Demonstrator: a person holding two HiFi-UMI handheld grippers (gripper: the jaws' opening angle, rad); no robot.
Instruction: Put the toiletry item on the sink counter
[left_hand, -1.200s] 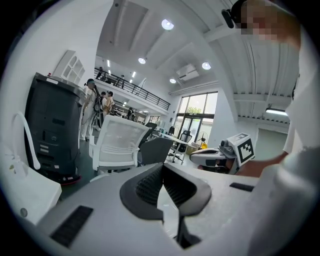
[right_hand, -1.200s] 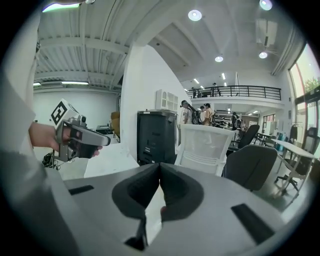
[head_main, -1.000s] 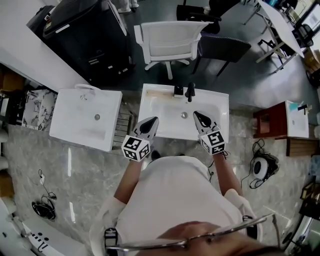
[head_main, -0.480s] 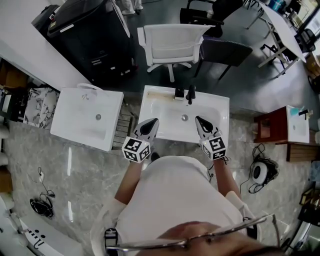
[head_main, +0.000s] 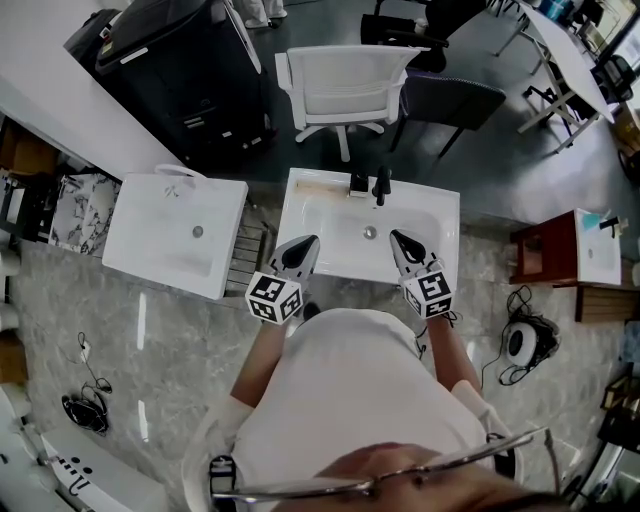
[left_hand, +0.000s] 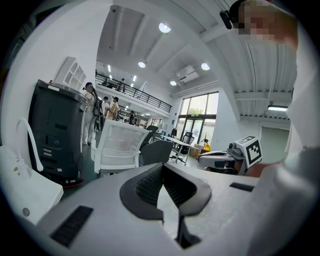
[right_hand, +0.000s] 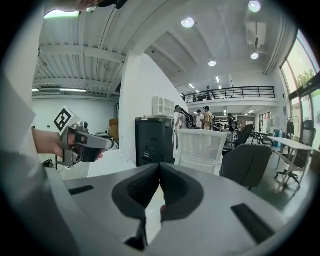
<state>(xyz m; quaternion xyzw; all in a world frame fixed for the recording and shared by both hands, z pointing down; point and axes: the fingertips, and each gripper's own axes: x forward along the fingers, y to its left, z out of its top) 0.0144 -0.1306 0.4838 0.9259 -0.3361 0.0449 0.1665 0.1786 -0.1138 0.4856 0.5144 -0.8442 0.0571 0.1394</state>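
I stand at a white sink (head_main: 310, 200) seen from above in the head view. Two small dark things stand on its back ledge: a boxy item (head_main: 357, 182) and a black faucet (head_main: 381, 184). My left gripper (head_main: 305, 243) hovers over the sink's front left edge, its jaws closed together with nothing between them (left_hand: 162, 167). My right gripper (head_main: 397, 238) hovers over the front right part of the basin, jaws also closed and empty (right_hand: 160, 167). Both point away from me, roughly level. Each gripper view shows the other gripper to its side. No item is held.
A second white sink (head_main: 175, 235) lies on the floor to the left. Behind the sink stand a white chair (head_main: 345, 85), a dark chair (head_main: 445, 100) and a black cabinet (head_main: 180, 70). A red-brown side table (head_main: 545, 250) is at the right, with cables (head_main: 520, 340) on the floor.
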